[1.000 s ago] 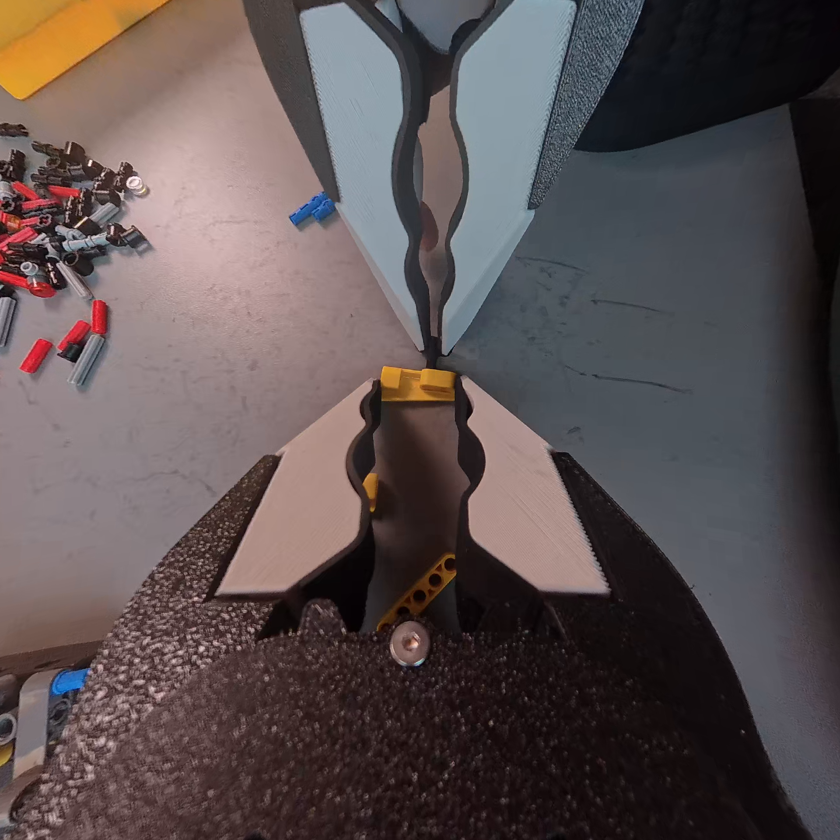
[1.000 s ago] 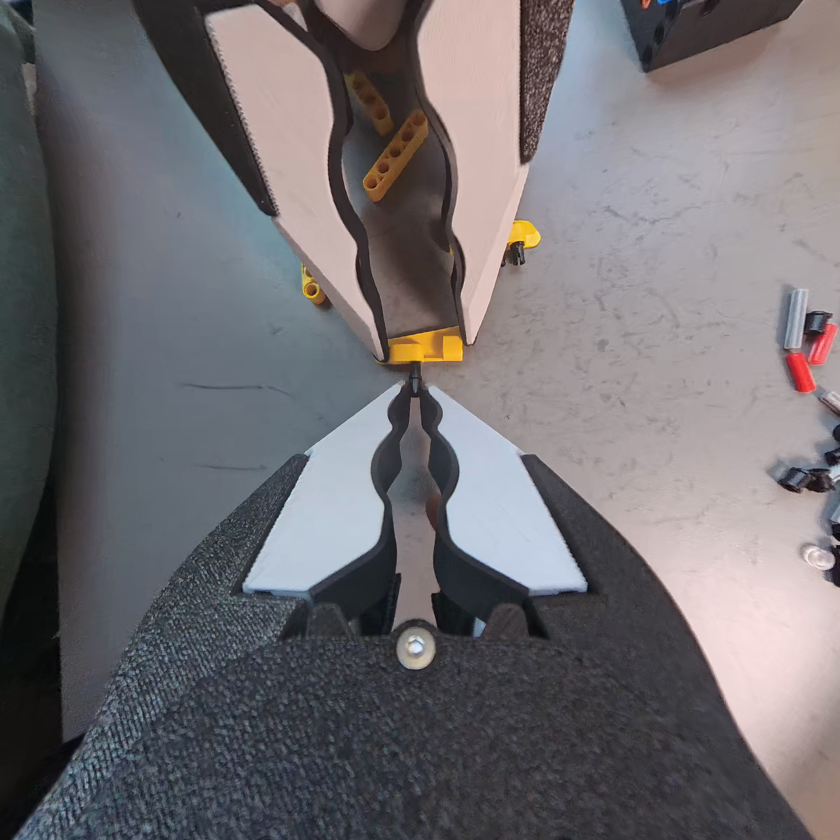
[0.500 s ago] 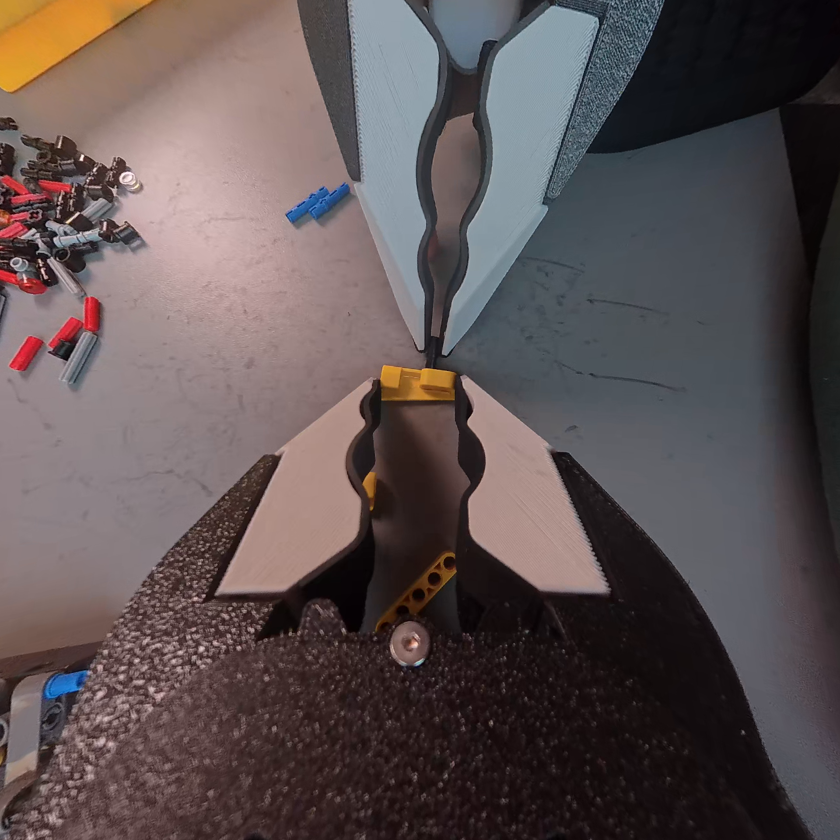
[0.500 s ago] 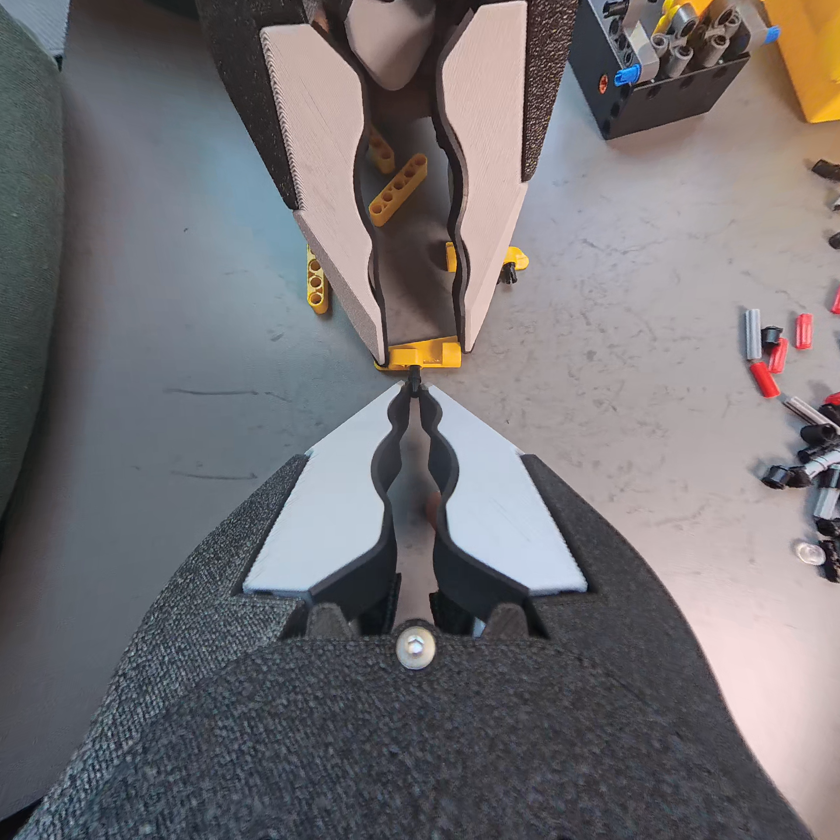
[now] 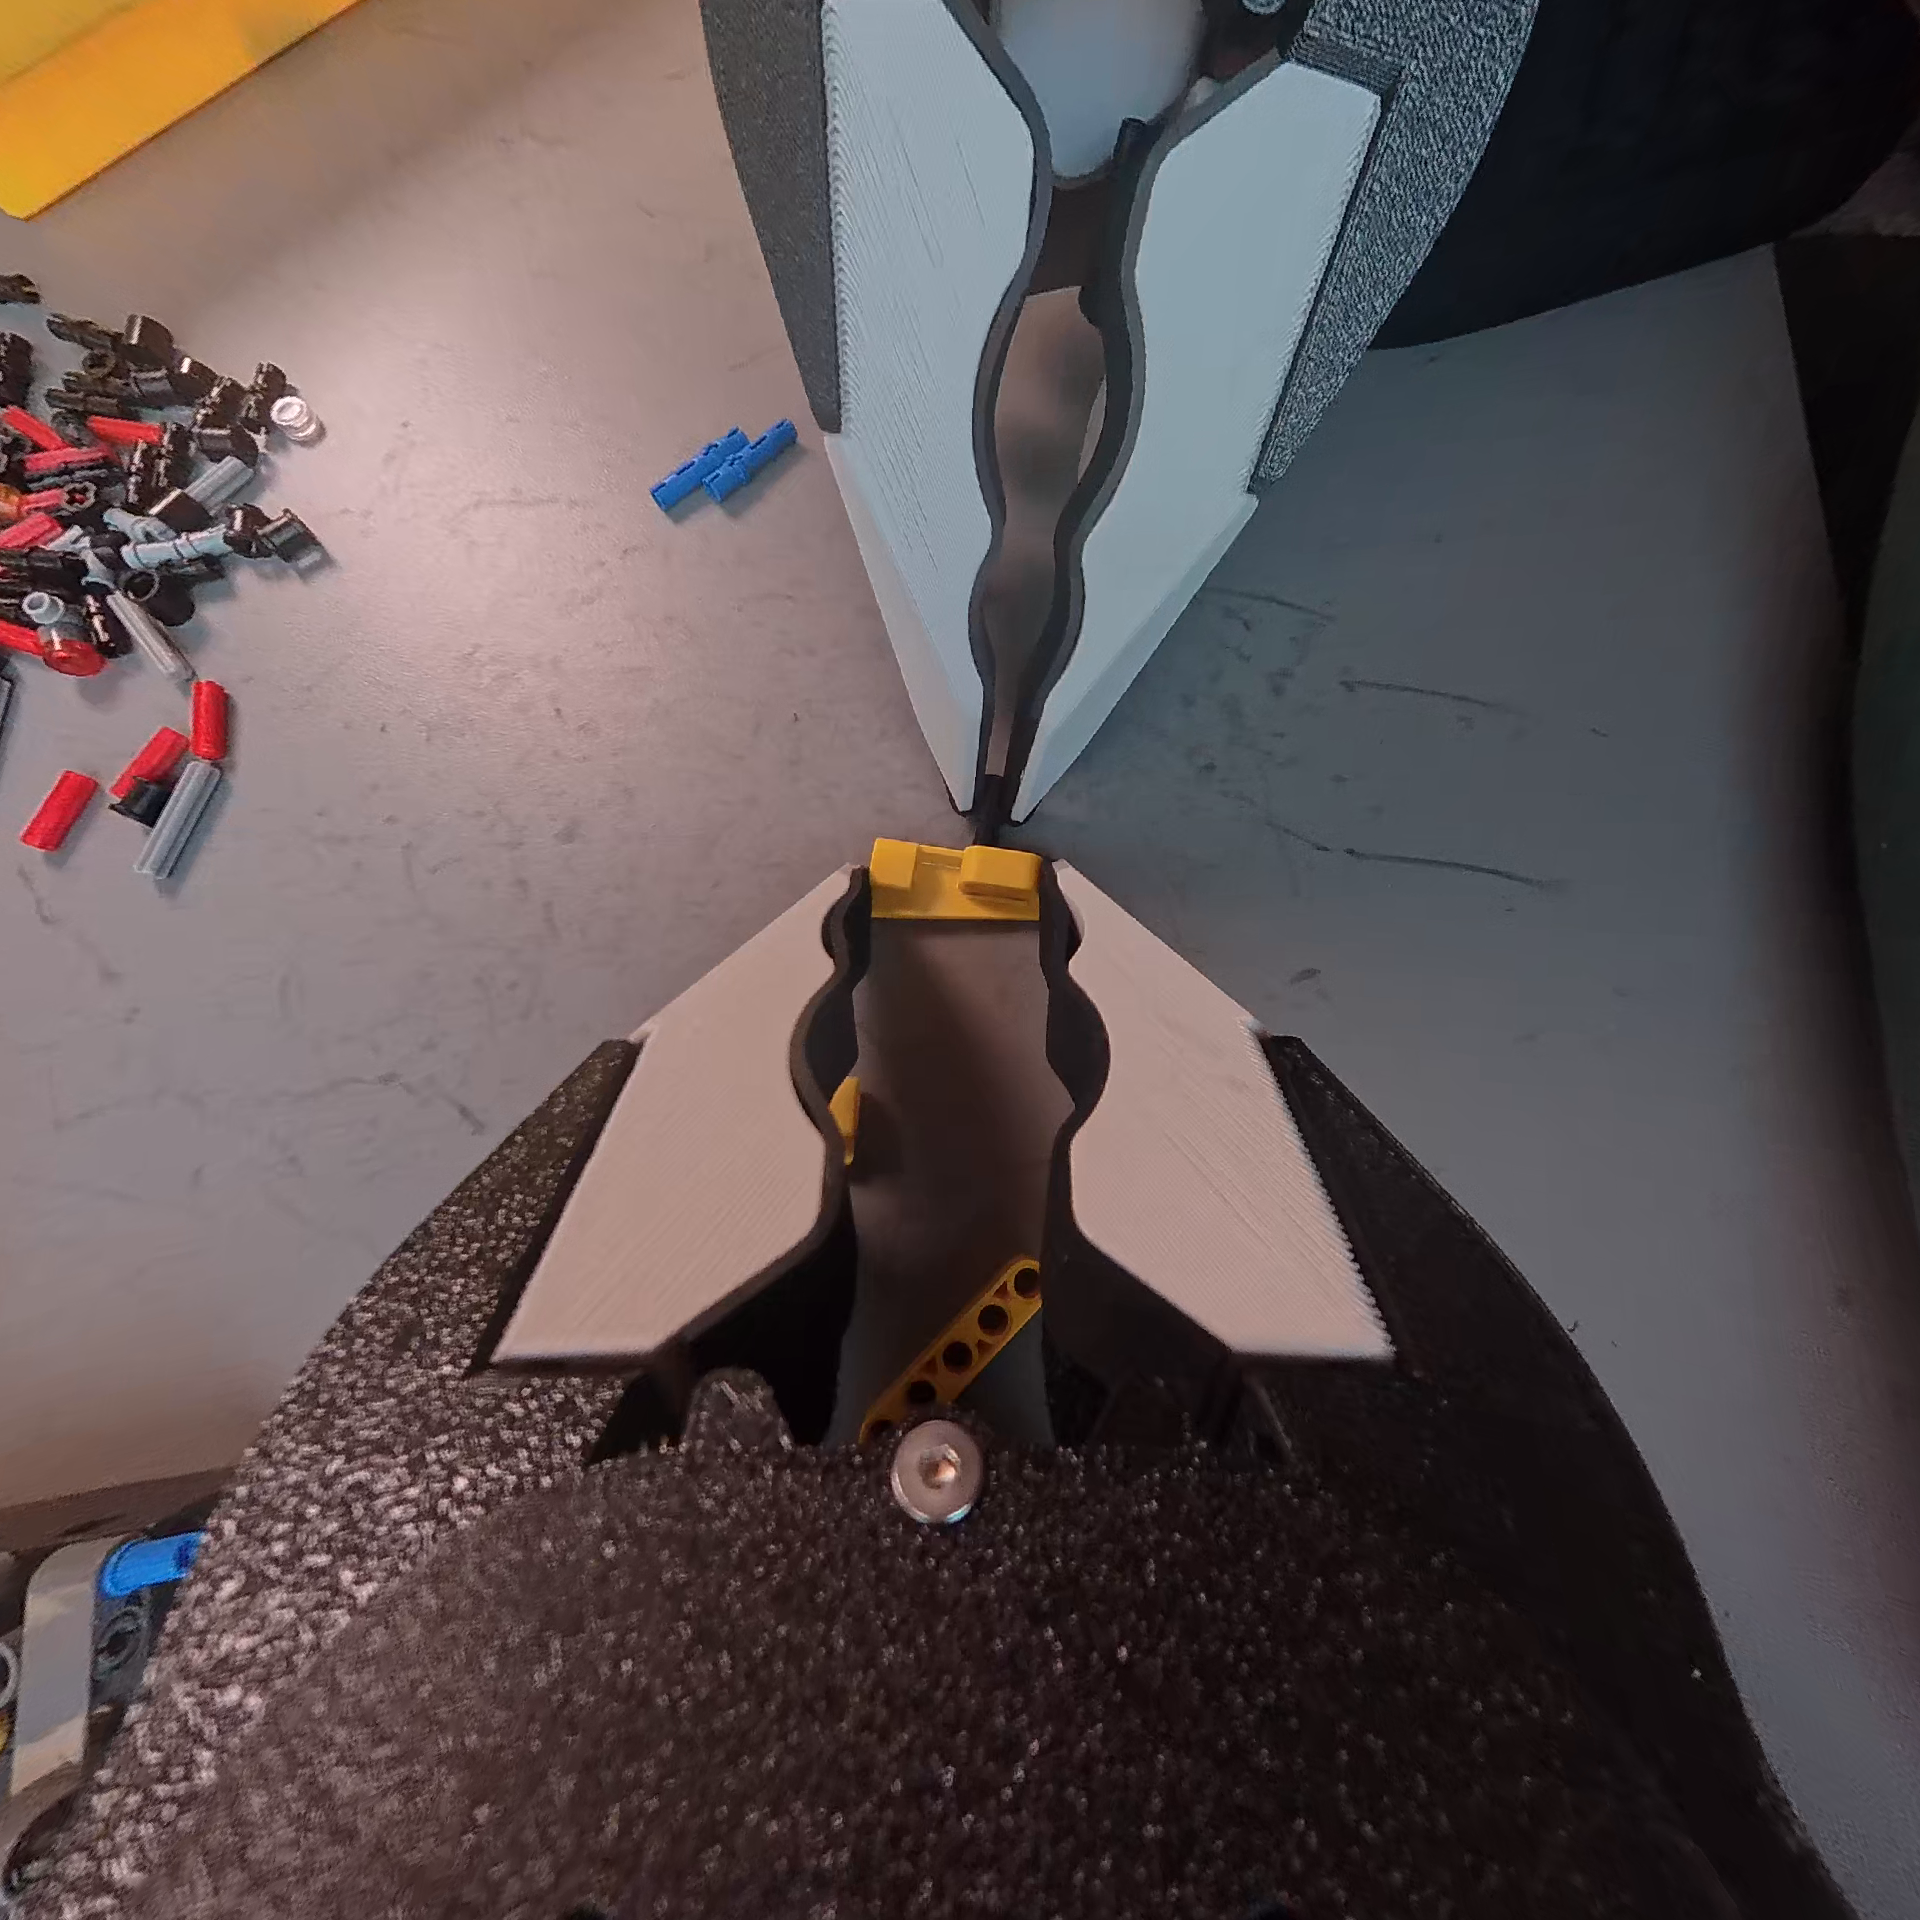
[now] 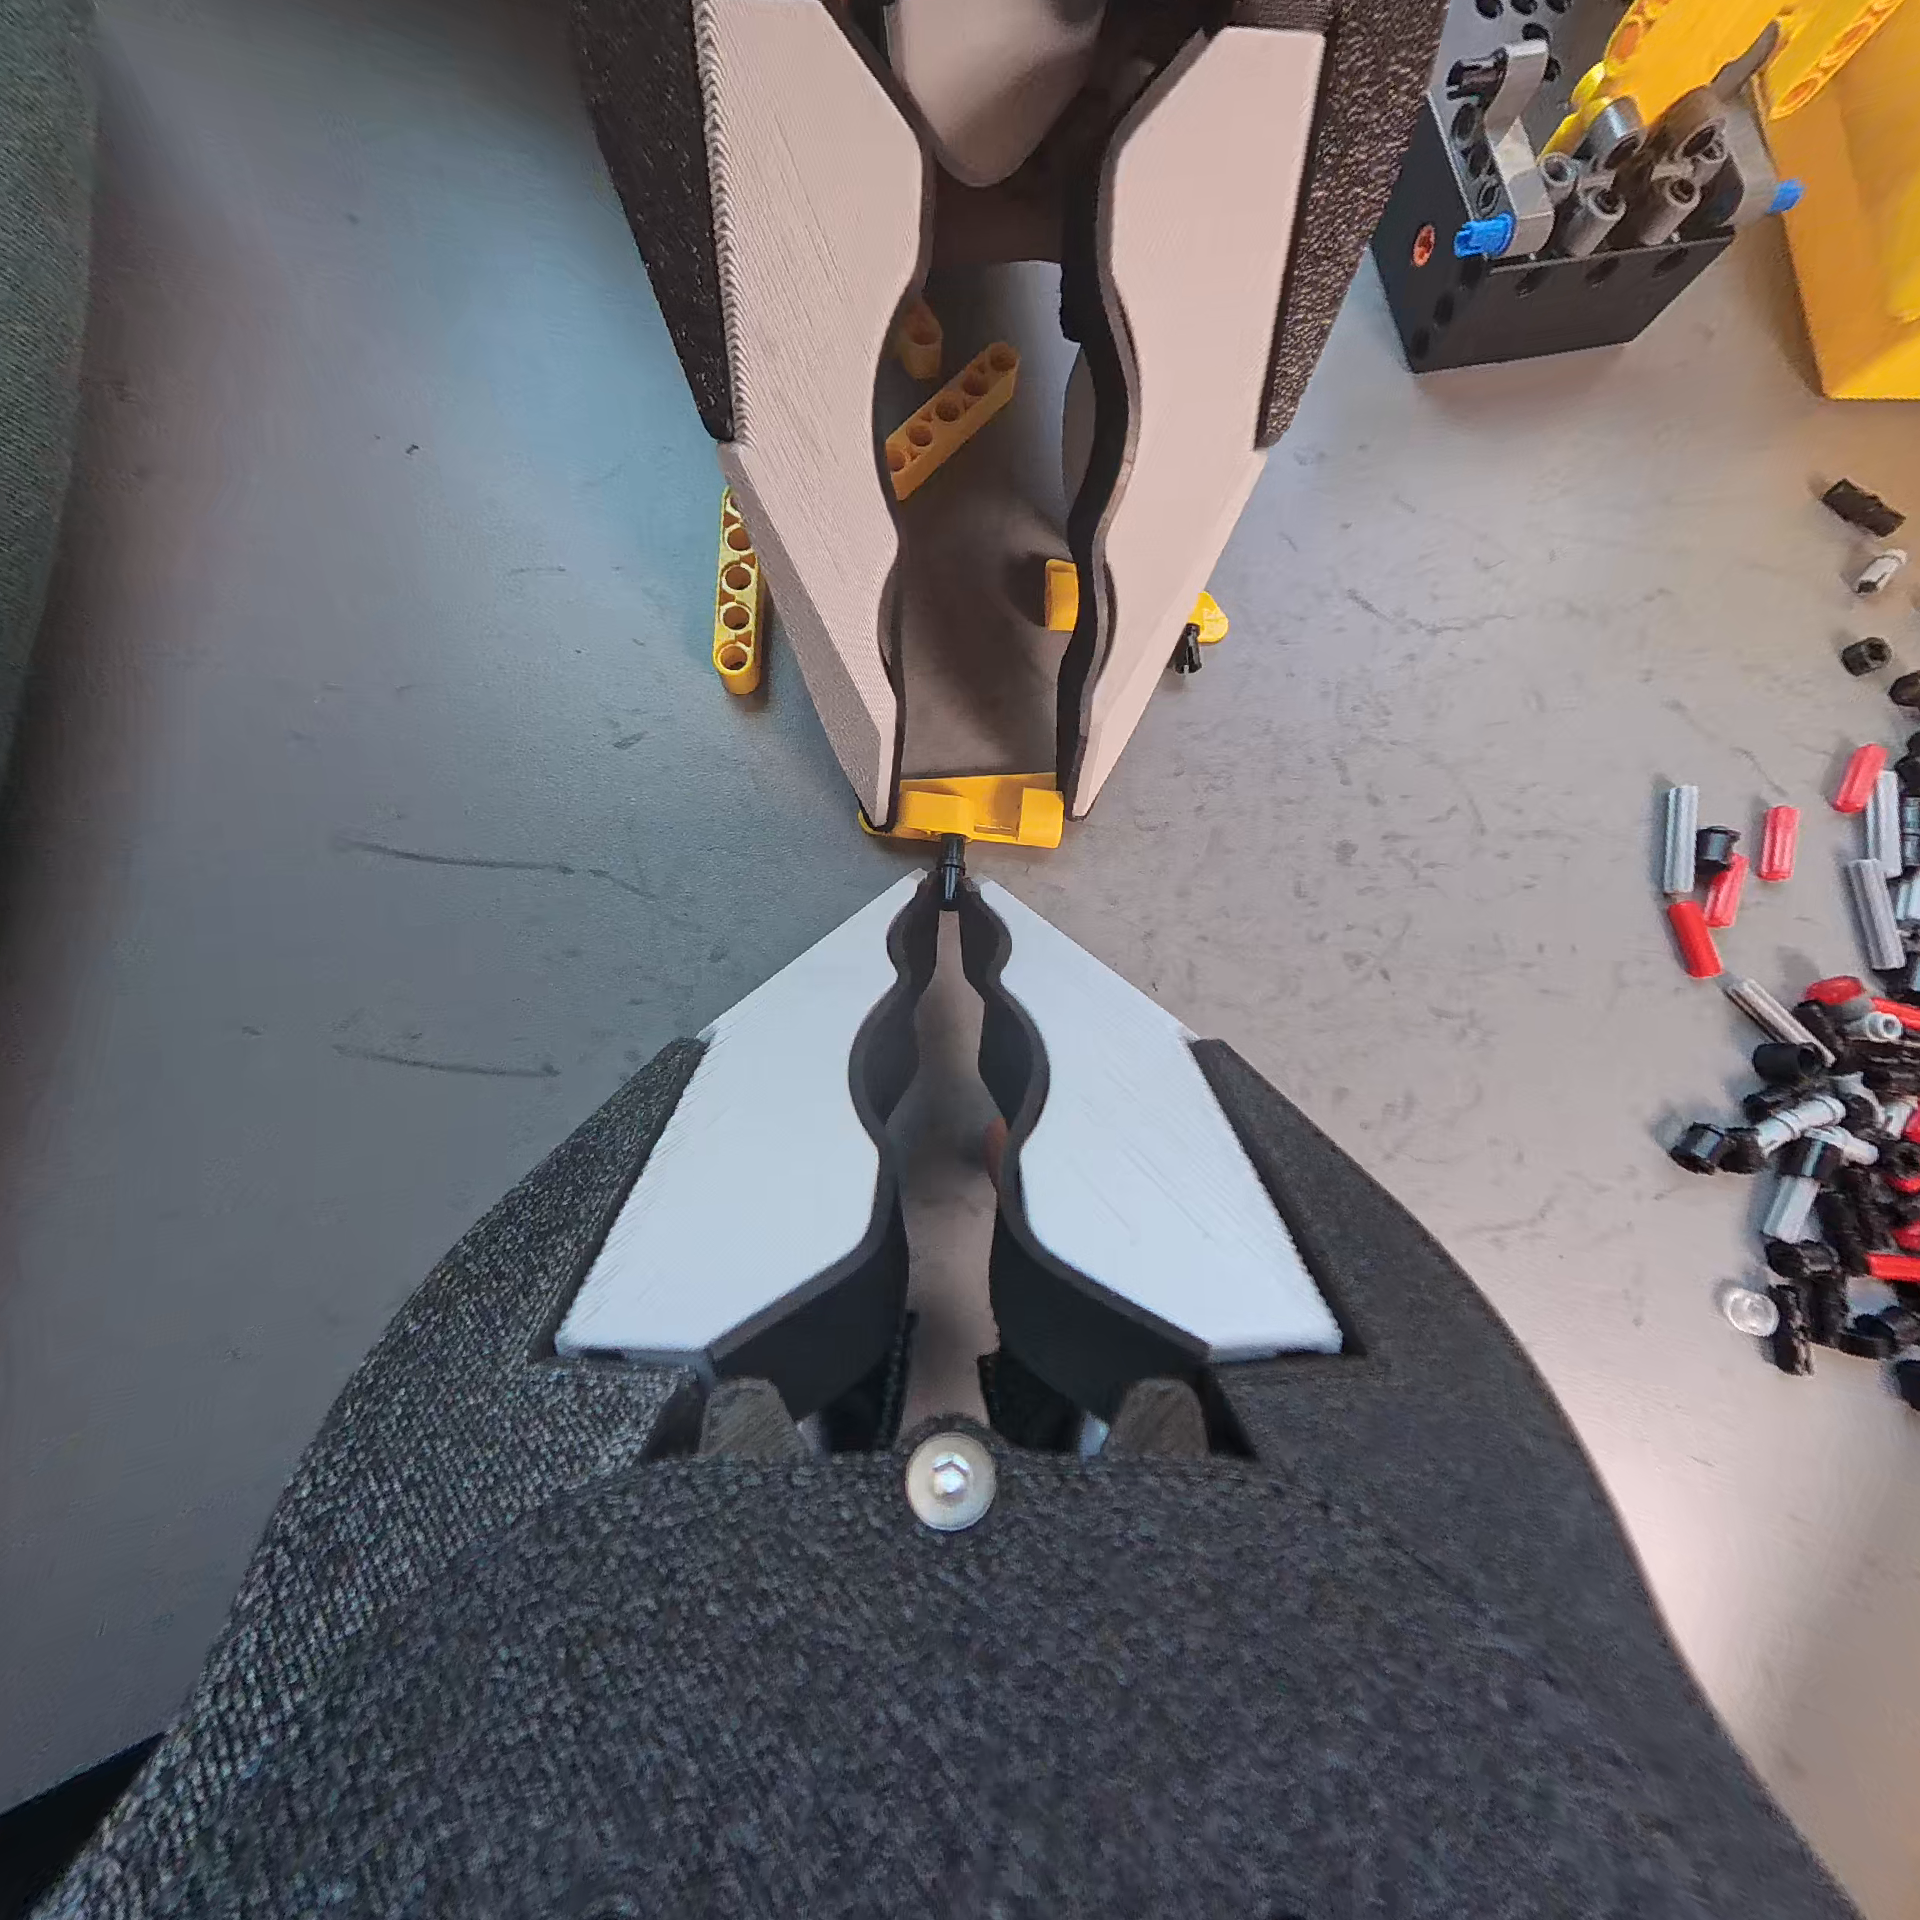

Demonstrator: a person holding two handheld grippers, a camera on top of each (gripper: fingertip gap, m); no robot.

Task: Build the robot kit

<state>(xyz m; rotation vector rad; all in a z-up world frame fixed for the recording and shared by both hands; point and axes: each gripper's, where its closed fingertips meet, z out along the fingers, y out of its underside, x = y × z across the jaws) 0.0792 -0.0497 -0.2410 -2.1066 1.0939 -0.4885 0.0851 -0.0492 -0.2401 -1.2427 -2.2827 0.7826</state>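
My left gripper (image 5: 954, 883) is shut on a small yellow brick piece (image 5: 951, 881), held crosswise between its fingertips above the grey table. My right gripper (image 6: 948, 888) is shut on a thin black pin (image 6: 948, 871). The two grippers face each other tip to tip. In the right wrist view the pin's tip touches the near face of the yellow piece (image 6: 971, 807). In the left wrist view the pin (image 5: 992, 805) shows between the pale blue fingertips of the right gripper (image 5: 992, 800), just behind the yellow piece.
A pile of red, black and grey pins (image 5: 114, 509) lies at the left, also at the right in the right wrist view (image 6: 1829, 1070). Two blue pins (image 5: 725, 480) lie apart. Yellow holed beams (image 6: 740, 587) lie under the left gripper. A black block with parts (image 6: 1569, 208) stands far right. The tips of both grippers are at nearly the same place.
Both grippers have lifted away from the table, staying tip to tip. The pin and the yellow piece stay held. More of the table and the black block have come into view.
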